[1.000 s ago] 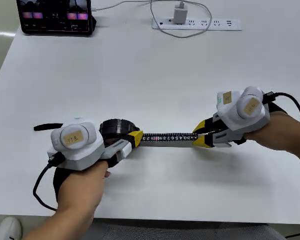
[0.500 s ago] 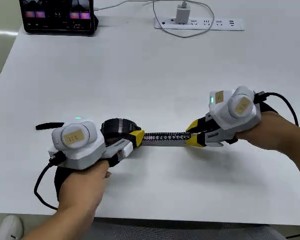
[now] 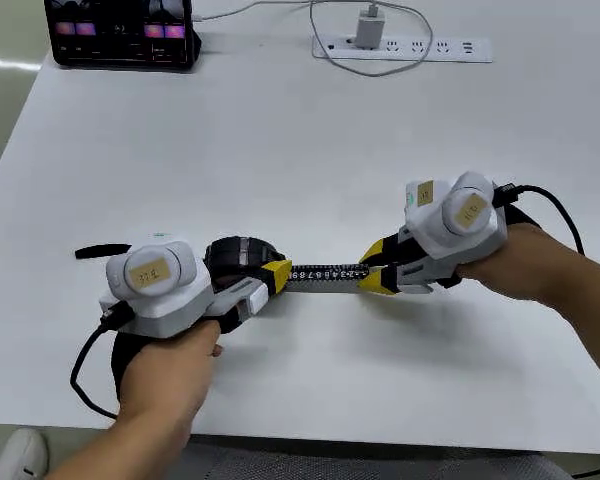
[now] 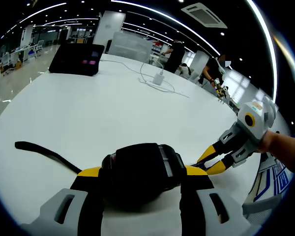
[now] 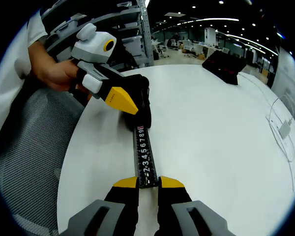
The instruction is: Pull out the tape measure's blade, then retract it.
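Head view: on a white table (image 3: 280, 130), the left gripper (image 3: 265, 280) is clenched around a black tape measure (image 3: 238, 258) near the front edge. A short stretch of blade (image 3: 325, 274) runs from it to the right gripper (image 3: 372, 275), whose jaws are pinched on the blade's end.

Left gripper view: the tape measure (image 4: 140, 169) sits squeezed between the two yellow-tipped jaws, its black strap (image 4: 44, 152) trailing on the table. The right gripper (image 4: 211, 160) is near, off to the right.

Right gripper view: the jaws grasp the tip of the blade (image 5: 143, 157), which lies straight and flat, numbers up, back to the tape measure (image 5: 140, 105).

With so little blade out, this looks like one end of the stroke. To do it well, hold the tape measure firmly pinned, move the right gripper straight along the blade's line, low to the table, and go slowly so nothing snaps or kinks.
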`<state>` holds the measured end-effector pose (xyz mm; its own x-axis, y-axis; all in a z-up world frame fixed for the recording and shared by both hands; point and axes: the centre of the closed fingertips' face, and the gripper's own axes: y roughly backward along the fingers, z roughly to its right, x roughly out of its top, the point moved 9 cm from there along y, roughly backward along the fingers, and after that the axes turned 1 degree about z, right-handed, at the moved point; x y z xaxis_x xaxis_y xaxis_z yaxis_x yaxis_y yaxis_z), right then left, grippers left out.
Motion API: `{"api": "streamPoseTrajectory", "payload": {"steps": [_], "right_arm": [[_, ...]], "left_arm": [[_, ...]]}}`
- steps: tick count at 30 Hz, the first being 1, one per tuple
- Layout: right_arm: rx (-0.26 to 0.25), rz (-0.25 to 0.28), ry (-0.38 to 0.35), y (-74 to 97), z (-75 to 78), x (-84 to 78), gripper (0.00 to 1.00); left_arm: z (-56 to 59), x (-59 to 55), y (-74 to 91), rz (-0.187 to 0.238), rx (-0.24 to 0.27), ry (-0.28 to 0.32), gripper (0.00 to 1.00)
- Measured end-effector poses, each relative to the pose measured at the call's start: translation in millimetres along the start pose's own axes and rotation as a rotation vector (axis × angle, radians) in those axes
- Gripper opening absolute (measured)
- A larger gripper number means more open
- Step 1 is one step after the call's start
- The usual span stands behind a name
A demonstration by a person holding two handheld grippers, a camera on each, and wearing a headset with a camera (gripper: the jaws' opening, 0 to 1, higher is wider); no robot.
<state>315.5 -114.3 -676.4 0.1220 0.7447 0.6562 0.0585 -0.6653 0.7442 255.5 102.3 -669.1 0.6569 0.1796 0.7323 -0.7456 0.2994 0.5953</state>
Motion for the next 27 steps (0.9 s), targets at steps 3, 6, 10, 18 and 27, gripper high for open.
{"api": "streamPoseTrajectory", "payload": {"steps": [3, 6, 10, 18, 27], "right_arm": [[0.001, 0.007, -0.001, -2.3, 0.7, 2.6, 0.11], [0.002, 0.012, 0.000, -5.4, 0.6, 4.8, 0.11], [0.005, 0.018, 0.000, -9.1, 0.4, 7.4, 0.11], [0.012, 0.035, -0.002, -16.4, -0.4, 13.6, 0.11], [0.013, 0.055, -0.007, -23.7, -2.6, 19.2, 0.11]], "left_arm": [[-0.2, 0.3, 0.2, -0.001, -0.001, 0.004, 0.58], [0.1, 0.3, 0.1, -0.001, -0.002, 0.006, 0.58], [0.1, 0.3, 0.2, -0.001, -0.002, 0.006, 0.58], [-0.7, 0.3, 0.3, 0.001, -0.006, 0.010, 0.58], [-1.4, 0.3, -0.5, -0.001, -0.005, 0.010, 0.58]]}}
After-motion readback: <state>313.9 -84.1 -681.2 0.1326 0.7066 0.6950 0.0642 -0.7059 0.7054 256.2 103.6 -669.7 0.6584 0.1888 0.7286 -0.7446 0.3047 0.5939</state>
